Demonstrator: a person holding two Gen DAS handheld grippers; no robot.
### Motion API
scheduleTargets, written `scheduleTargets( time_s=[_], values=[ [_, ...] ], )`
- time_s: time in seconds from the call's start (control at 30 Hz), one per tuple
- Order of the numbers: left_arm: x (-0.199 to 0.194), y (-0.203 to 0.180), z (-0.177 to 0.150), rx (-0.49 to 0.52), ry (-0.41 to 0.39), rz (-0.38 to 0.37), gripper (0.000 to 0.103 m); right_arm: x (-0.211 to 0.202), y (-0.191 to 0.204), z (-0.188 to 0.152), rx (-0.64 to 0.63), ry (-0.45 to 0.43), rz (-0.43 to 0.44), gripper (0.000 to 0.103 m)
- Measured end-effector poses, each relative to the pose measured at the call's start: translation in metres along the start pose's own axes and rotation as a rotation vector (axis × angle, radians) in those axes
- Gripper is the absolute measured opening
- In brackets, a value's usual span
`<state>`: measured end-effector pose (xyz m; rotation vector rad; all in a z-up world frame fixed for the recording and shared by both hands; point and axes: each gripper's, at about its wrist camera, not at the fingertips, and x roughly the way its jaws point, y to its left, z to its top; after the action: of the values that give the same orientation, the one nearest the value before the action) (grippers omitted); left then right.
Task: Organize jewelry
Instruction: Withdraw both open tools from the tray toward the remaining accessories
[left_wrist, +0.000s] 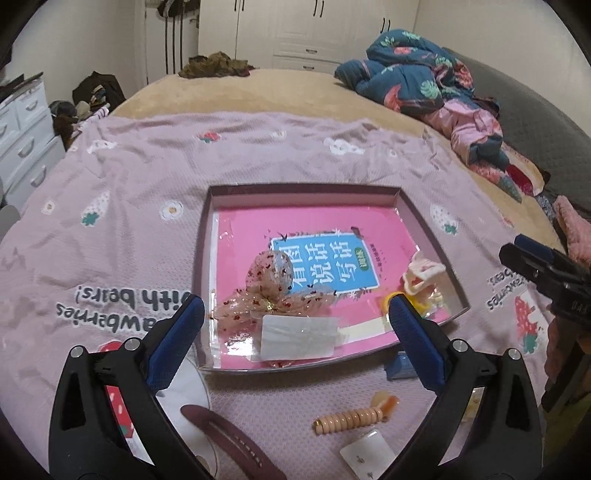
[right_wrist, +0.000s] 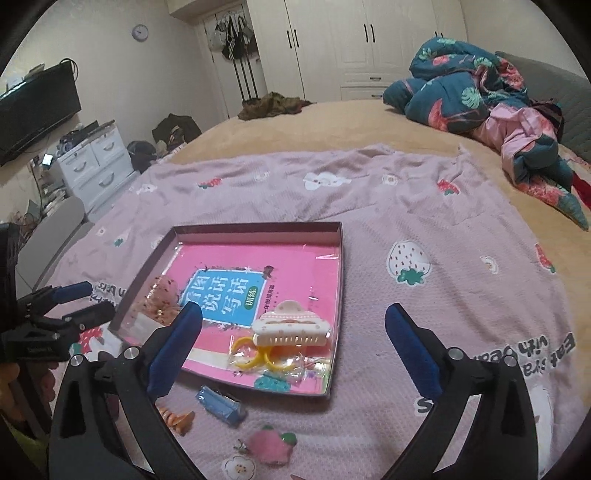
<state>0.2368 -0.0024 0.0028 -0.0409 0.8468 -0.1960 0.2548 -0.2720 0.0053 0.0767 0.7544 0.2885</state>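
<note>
Left wrist: coil hair tie (left_wrist: 349, 420) lies crosswise (box (left_wrist: 207, 236) beyond).

My left finger (left_wrist: 177, 339) hides the box's (left_wrist: 303, 190) near corner. Brown clip (left_wrist: 229, 439) and white card (left_wrist: 365, 454) cut off at btm edge. Small print on the book (right_wrist: 229, 291) too tiny to read.

Tray (right_wrist: 341, 258) far half bare, open from above. Near half crowded: hair claw (right_wrist: 291, 326), bow (left_wrist: 273, 291). Blue clip (right_wrist: 220, 405) and coil tie (left_wrist: 347, 419) litter the near blanket (right_wrist: 424, 314).
</note>
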Motion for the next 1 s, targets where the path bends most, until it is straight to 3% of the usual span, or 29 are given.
scheduleTargets(
  time_s=[0.47, 1.0],
  values=[
    [-0.063, -0.008, 0.005, 0.001, -0.118, -0.007, 0.094, -0.059, 0.012, 0.003, -0.02, -0.093, 0.015, 0.099],
    [-0.11, -0.012, -0.013, 0.01, -0.183, 0.002, 0.094, -0.112, 0.032, -0.007, -0.072, -0.165, 0.027, 0.099]
  ],
)
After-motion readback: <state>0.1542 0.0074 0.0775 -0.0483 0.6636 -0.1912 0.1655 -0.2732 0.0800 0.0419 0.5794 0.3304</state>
